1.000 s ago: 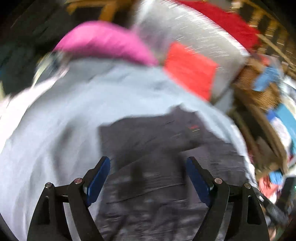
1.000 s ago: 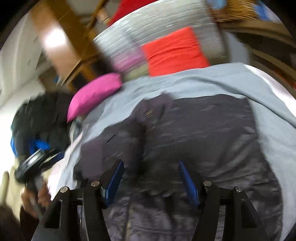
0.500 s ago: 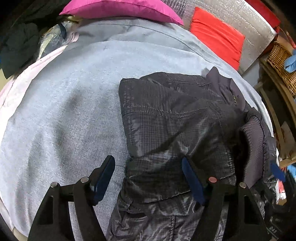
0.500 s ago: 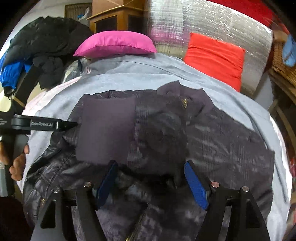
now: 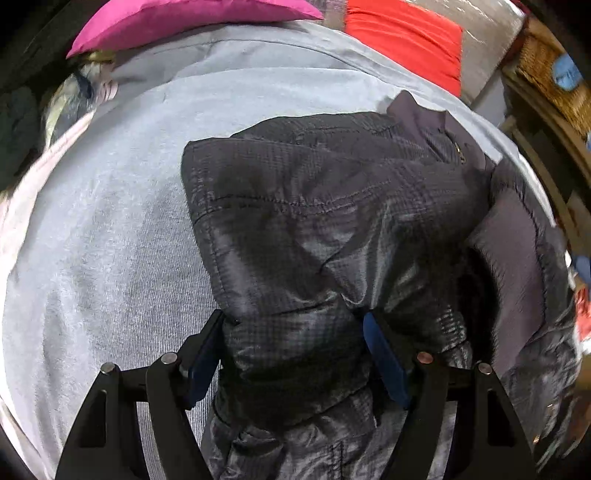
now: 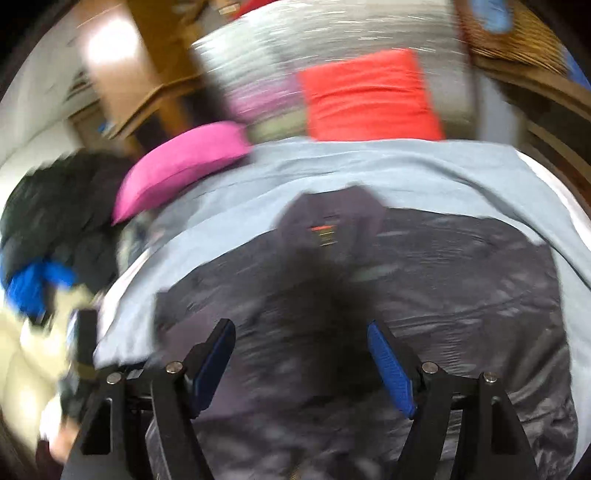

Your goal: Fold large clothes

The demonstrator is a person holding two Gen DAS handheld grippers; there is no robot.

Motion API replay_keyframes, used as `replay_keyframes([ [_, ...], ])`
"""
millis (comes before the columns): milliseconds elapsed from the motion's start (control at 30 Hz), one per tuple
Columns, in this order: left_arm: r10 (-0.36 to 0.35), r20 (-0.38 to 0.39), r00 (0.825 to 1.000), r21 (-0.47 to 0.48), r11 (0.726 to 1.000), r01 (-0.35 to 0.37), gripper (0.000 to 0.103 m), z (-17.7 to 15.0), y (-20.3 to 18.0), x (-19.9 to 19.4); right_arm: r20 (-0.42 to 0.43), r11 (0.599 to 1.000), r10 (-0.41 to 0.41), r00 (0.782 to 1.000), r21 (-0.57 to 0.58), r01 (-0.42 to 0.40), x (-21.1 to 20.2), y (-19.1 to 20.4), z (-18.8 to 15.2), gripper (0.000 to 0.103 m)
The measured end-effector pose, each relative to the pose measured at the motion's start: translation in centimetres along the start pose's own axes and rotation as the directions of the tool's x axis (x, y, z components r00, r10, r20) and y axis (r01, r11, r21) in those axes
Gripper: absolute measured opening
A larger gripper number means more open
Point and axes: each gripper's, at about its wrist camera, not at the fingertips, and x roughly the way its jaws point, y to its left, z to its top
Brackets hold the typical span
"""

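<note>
Jaws: left gripper (image 5: 293, 345) wide apart, a jacket (image 5: 332, 229) fold bulging between the pads, not clamped; right gripper (image 6: 301, 354) wide apart, empty, over the jacket. Surface: grey bedspread (image 5: 110, 229), jacket on its right half. Room: pink pillow (image 5: 184, 18) and red cushion (image 5: 402, 37) at far edge; wicker basket (image 5: 546, 74) far right. Change: left gripper has moved closer to the fold; right view is now blurred.

My left wrist view is fairly sharp, soft sheen on the dark grey quilted jacket (image 5: 332, 236); my right view smears with motion blur, a bright patch upper left, fisheye edges black
</note>
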Motion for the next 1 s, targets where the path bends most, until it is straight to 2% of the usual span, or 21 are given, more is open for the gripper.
replay_keyframes([
  [67,-0.005,0.006,1.0,-0.017,1.0,0.005,0.076,0.3,0.8,-0.5,-0.017,0.994,0.016,1.0,-0.109,-0.018,0.5,2.6,-0.6,0.078],
  [133,0.031,0.038,0.999,-0.016,0.999,-0.03,0.076,0.4,1.7,-1.7,-0.027,0.982,0.013,1.0,-0.186,-0.017,1.2,4.6,-1.6,0.078],
  [267,0.124,0.165,0.979,-0.05,0.992,-0.117,0.076,0.5,4.7,-5.5,-0.036,0.971,-0.034,0.999,-0.237,0.025,3.2,7.2,-2.9,0.078],
  [333,0.205,0.187,0.961,-0.09,0.977,-0.191,0.076,0.7,6.4,-6.0,-0.041,0.967,-0.088,0.995,-0.243,0.075,4.4,8.2,-3.1,0.078],
  [367,0.222,0.184,0.957,-0.107,0.973,-0.206,0.076,0.6,7.0,-5.9,-0.04,0.956,-0.159,0.986,-0.257,0.144,5.4,8.9,-3.2,0.078],
  [400,0.223,0.172,0.96,-0.12,0.972,-0.204,0.076,0.7,7.6,-5.6,-0.035,0.937,-0.235,0.971,-0.275,0.217,6.2,9.1,-3.2,0.078],
  [433,0.209,0.161,0.965,-0.123,0.974,-0.191,0.076,0.7,7.9,-5.3,-0.027,0.924,-0.279,0.96,-0.28,0.26,6.4,9.1,-3.1,0.077],
  [467,0.199,0.156,0.967,-0.122,0.976,-0.182,0.075,0.6,8.1,-5.3,-0.011,0.914,-0.321,0.947,-0.265,0.307,6.5,8.8,-2.9,0.076],
  [533,0.183,0.156,0.971,-0.102,0.98,-0.168,0.076,0.8,7.6,-5.0,0.014,0.921,-0.337,0.941,-0.205,0.332,5.5,6.9,-2.2,0.076],
  [567,0.181,0.161,0.97,-0.093,0.981,-0.168,0.076,0.5,7.3,-5.1,0.041,0.919,-0.361,0.932,-0.155,0.363,4.7,5.5,-1.6,0.076],
  [600,0.179,0.167,0.969,-0.081,0.982,-0.168,0.076,0.5,7.0,-5.1,0.071,0.909,-0.403,0.913,-0.084,0.408,3.5,3.6,-0.9,0.076],
  [633,0.174,0.17,0.97,-0.073,0.984,-0.164,0.075,0.2,7.0,-5.3,0.081,0.903,-0.428,0.9,-0.014,0.43,2.5,1.7,-0.3,0.076],
  [667,0.166,0.17,0.971,-0.064,0.986,-0.157,0.075,0.2,6.7,-5.4,0.066,0.895,-0.442,0.894,0.104,0.435,1.2,-1.8,0.5,0.076],
  [733,0.137,0.166,0.977,-0.051,0.99,-0.131,0.076,0.3,6.2,-5.1,0.032,0.867,-0.421,0.906,0.307,0.392,-0.8,-7.4,1.1,0.076],
  [800,0.107,0.164,0.981,-0.042,0.994,-0.102,0.075,0.2,5.8,-5.4,0.031,0.826,-0.398,0.917,0.447,0.344,-2.7,-11.3,1.0,0.078],
  [867,0.078,0.166,0.983,-0.028,0.997,-0.074,0.075,0.2,5.0,-5.3,0.058,0.825,-0.302,0.952,0.516,0.23,-4.0,-13.7,0.3,0.078],
  [933,0.034,0.166,0.986,-0.006,0.999,-0.034,0.076,0.2,4.0,-5.1,0.072,0.845,-0.104,0.992,0.533,0.05,-3.8,-15.2,-0.3,0.078],
  [967,0.02,0.162,0.987,0.003,1.0,-0.021,0.076,0.1,3.5,-5.0,0.059,0.842,-0.06,0.996,0.539,0.019,-3.5,-15.7,-0.5,0.078],
  [1000,0.01,0.155,0.988,0.013,1.0,-0.012,0.076,0.1,3.0,-4.8,0.053,0.837,-0.059,0.997,0.547,0.02,-3.4,-16.2,-0.8,0.078],
])
